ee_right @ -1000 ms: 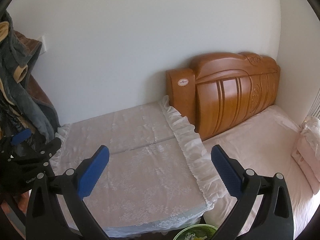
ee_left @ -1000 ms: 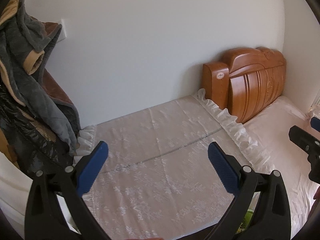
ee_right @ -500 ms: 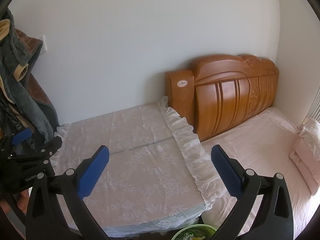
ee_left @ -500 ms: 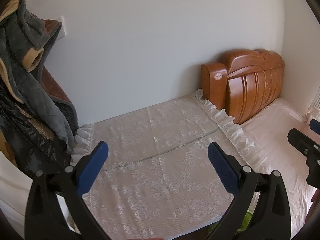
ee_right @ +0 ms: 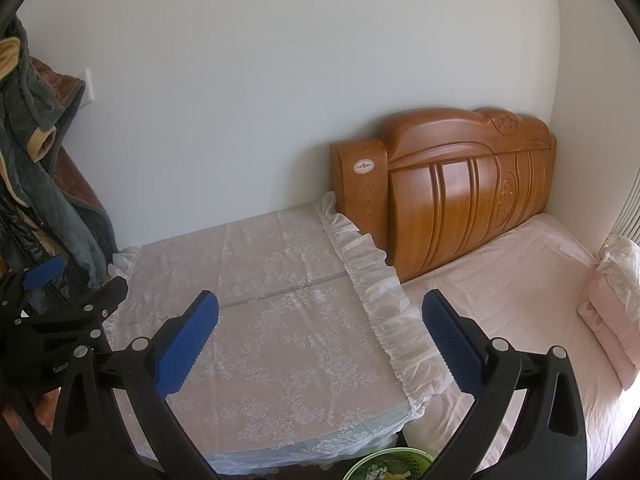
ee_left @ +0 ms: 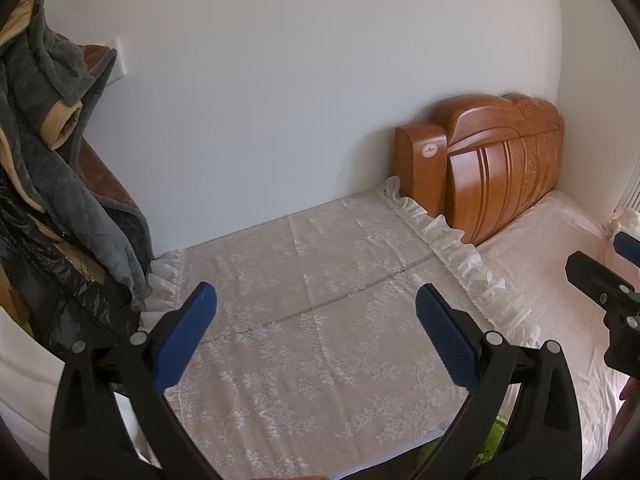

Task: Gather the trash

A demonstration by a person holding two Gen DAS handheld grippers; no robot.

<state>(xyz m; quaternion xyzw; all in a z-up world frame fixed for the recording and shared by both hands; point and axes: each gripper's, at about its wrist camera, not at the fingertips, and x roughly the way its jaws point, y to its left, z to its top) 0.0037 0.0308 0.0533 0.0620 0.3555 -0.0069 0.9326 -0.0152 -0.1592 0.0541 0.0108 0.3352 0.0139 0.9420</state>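
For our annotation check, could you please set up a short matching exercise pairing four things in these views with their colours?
Things:
1. headboard
2. lace cloth
3. basket
4. pads of the right gripper

Colours:
A. blue
B. green
C. orange-brown wood
D. white

Pairs: 1-C, 2-D, 3-B, 4-A

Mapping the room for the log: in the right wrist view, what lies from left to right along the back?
Hanging clothes → lace-covered table → wooden headboard → pink bed → pillows.
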